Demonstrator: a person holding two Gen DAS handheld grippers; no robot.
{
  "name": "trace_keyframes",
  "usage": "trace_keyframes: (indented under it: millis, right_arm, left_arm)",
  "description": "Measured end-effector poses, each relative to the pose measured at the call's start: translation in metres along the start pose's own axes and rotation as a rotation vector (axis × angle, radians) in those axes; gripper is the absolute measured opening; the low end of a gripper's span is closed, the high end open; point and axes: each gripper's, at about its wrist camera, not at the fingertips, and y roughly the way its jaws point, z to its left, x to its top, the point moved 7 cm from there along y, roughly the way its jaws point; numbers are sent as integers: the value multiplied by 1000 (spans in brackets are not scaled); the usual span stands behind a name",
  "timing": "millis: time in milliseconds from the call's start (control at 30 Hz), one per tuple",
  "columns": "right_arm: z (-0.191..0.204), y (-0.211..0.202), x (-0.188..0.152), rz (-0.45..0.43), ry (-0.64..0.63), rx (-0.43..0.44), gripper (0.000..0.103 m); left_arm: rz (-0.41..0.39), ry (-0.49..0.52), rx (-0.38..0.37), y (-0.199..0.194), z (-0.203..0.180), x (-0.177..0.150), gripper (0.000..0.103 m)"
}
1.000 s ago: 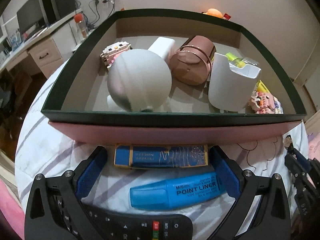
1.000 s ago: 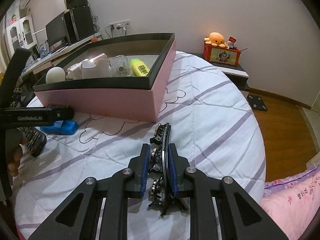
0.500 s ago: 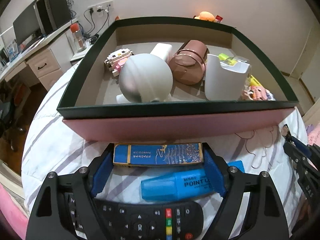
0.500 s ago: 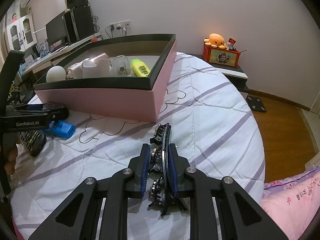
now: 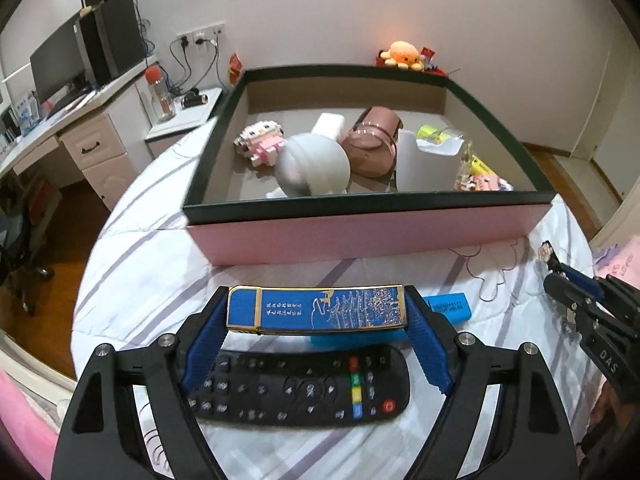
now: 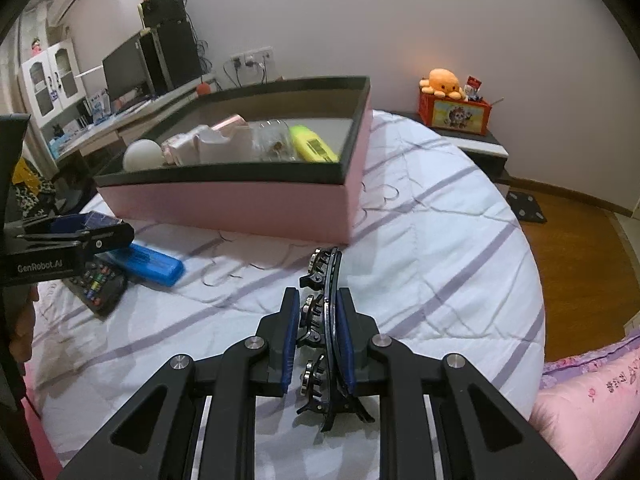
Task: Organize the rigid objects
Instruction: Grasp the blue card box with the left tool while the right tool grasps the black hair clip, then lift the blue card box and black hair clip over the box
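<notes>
- Left wrist view: the left gripper (image 5: 316,314) grips a flat blue box with gold trim (image 5: 316,311) by its two short ends, one blue pad (image 5: 202,340) on each, and holds it clear of the quilt.
- Directly under the jaws lies a black remote control (image 5: 300,386); a blue highlighter (image 5: 446,307) shows just past the right-hand finger, partly hidden by the held box.
- Ahead of the gripper stands the pink storage box with a dark rim (image 5: 360,232); inside it are a white globe (image 5: 314,166), a rose-coloured cylinder (image 5: 370,148), a white holder (image 5: 426,168) and small block figures.
- Right wrist view: the right gripper (image 6: 318,332) is clenched on a black hair clip with metal studs (image 6: 324,316), which stands on edge between the pads, its tip past the fingertips.
- Ahead and left of it sits the same pink box (image 6: 240,204); far left, the left gripper (image 6: 86,232) carries the blue box above the remote (image 6: 98,284) and highlighter (image 6: 150,264).
</notes>
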Motion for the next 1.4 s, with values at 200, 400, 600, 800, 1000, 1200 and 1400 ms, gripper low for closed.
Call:
trace_keyframes:
  millis: [200, 400, 600, 800, 1000, 1200, 1400]
  right_arm:
    - [9, -21, 10, -58, -1, -10, 19]
    - [21, -42, 25, -112, -24, -10, 19]
    - [39, -69, 44, -171, -59, -13, 19]
    - [58, -88, 60, -214, -97, -8, 19]
    - [76, -105, 75, -258, -140, -1, 19]
    - [83, -110, 91, -284, -169, 2, 19]
    - [84, -103, 108, -291, -189, 1, 19]
  left_arm:
    - [-57, -2, -13, -28, 6, 2, 84]
    - [-118, 1, -33, -59, 8, 5, 84]
    - [-170, 4, -44, -85, 10, 10, 84]
    - [-220, -1, -43, -111, 17, 17, 84]
    - [-257, -6, -43, -129, 22, 26, 84]
    - [-291, 6, -43, -137, 22, 43, 84]
    - [-300, 15, -46, -128, 20, 64, 84]
